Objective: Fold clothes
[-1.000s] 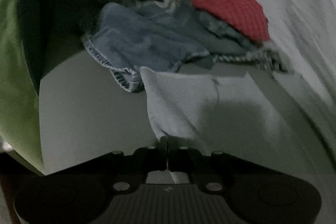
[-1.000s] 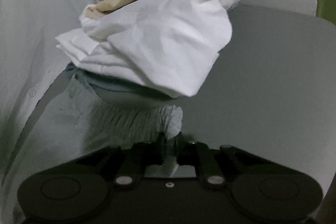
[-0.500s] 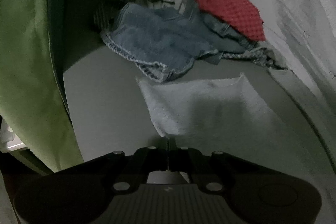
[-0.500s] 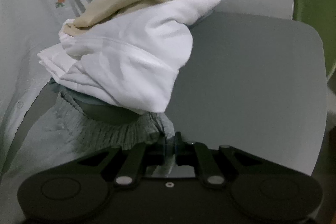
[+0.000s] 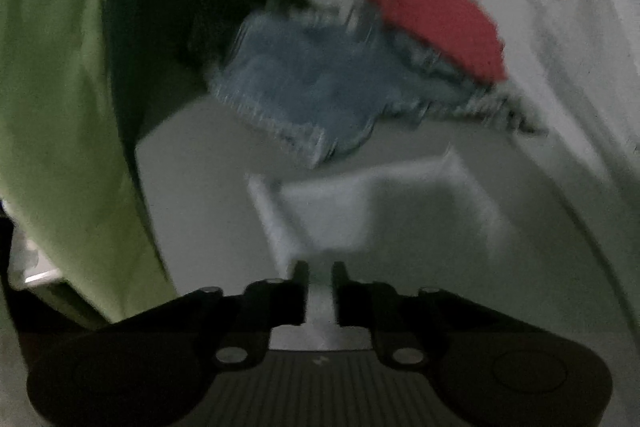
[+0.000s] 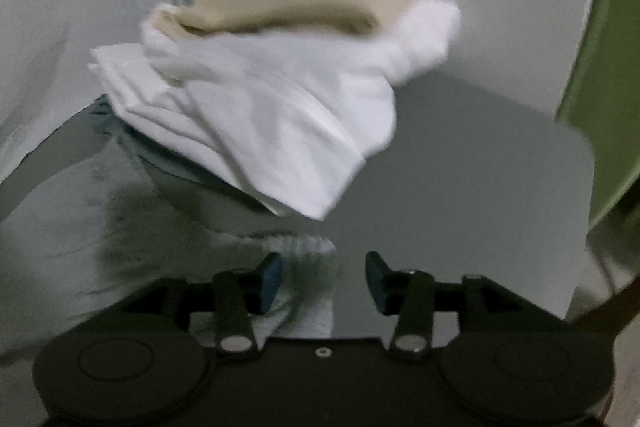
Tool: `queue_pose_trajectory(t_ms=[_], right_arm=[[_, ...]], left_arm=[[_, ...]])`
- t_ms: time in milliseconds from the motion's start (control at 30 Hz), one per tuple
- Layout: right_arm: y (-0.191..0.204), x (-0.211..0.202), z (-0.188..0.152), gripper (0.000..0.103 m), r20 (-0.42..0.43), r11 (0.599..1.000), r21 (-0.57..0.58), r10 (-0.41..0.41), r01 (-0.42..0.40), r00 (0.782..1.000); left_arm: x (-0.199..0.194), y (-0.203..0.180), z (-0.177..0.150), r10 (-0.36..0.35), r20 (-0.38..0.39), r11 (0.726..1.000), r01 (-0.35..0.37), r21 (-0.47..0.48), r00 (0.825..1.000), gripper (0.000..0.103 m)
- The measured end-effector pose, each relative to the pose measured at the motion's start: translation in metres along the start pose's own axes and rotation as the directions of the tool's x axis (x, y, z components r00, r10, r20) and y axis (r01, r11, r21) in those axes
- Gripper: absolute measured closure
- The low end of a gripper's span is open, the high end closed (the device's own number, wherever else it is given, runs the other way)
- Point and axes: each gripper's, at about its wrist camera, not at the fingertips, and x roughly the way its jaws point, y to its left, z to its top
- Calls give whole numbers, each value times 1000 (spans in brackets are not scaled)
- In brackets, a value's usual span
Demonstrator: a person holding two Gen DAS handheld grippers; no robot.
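A light grey garment lies flat on the grey table. In the left wrist view its hem end [image 5: 380,211] is right in front of my left gripper [image 5: 320,279], whose jaws stand a little apart with a strip of the cloth between them. In the right wrist view its gathered waistband [image 6: 296,247] lies between the wide-open fingers of my right gripper [image 6: 324,275], untouched by the pads. Both views are blurred.
A heap of blue denim [image 5: 316,83] with a red cloth [image 5: 432,11] on top lies at the far end of the left view. A stack of white clothes [image 6: 272,107] topped by a beige one [image 6: 320,3] sits ahead of the right gripper. A green fabric [image 5: 52,99] hangs beside the grey table [image 6: 460,179].
Both grippers were shut on the grey garment's ends. Now the right gripper has opened wide and let go of the waistband, and the left jaws have parted slightly.
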Motion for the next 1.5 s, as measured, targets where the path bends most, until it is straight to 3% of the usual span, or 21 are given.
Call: queue_pose_trajectory(t_ms=[167, 267, 367, 533, 667, 700, 733, 767, 800, 900, 967, 1067, 1133, 1200, 1267, 1367, 1500], right_arm=[[38, -10, 14, 51, 72, 992, -105, 73, -65, 995], [74, 3, 27, 40, 87, 981, -149, 138, -124, 987], [111, 25, 41, 39, 85, 966, -204, 180, -159, 980], [161, 72, 68, 37, 99, 951, -277, 169, -136, 981], [184, 107, 77, 29, 31, 930, -332, 177, -157, 984], [190, 113, 75, 33, 19, 918, -365, 173, -154, 985], [197, 117, 72, 45, 13, 896, -419, 167, -146, 986], [201, 119, 69, 88, 5, 877, -459, 162, -142, 987], [203, 123, 68, 92, 8, 870, -479, 137, -117, 991], [192, 130, 84, 98, 105, 913, -407, 26, 19, 994], [184, 137, 98, 98, 78, 947, -320, 10, 15, 997], [202, 142, 93, 92, 72, 927, -364, -66, 88, 995], [214, 137, 89, 77, 67, 906, -413, -74, 95, 995], [221, 127, 87, 53, 65, 906, -417, -55, 77, 996], [227, 114, 85, 40, 74, 910, -411, -33, 61, 997], [234, 100, 86, 35, 80, 933, -359, -2, 30, 997], [235, 87, 90, 24, 68, 978, -206, 42, -28, 997]], left_arm=[[7, -33, 24, -17, 47, 999, 15, 49, 999, 68], [19, -58, 29, -37, 33, 998, 35, 58, 999, 64], [30, -80, 27, -44, 10, 997, 44, 64, 999, 62], [50, -122, 18, -31, -48, 991, 37, 131, 998, 59], [67, -151, 11, -27, -90, 981, 44, 188, 996, 58], [72, -158, 10, -31, -95, 979, 49, 196, 995, 58], [76, -166, 9, -36, -97, 978, 55, 202, 995, 58], [79, -172, 8, -43, -97, 976, 62, 207, 994, 57], [84, -179, 9, -50, -97, 975, 70, 213, 994, 57], [98, -199, 11, -67, -101, 970, 89, 228, 993, 57], [109, -213, 16, -84, -97, 968, 105, 230, 992, 57], [130, -237, 24, -116, -91, 964, 134, 230, 989, 51], [143, -255, 31, -126, -82, 961, 142, 238, 989, 51], [155, -271, 41, -147, -71, 958, 160, 239, 987, 51], [165, -286, 52, -176, -73, 956, 189, 225, 982, 49], [180, -307, 65, -204, -103, 957, 220, 188, 974, 41], [190, -320, 71, -227, -141, 953, 250, 174, 964, 41]])
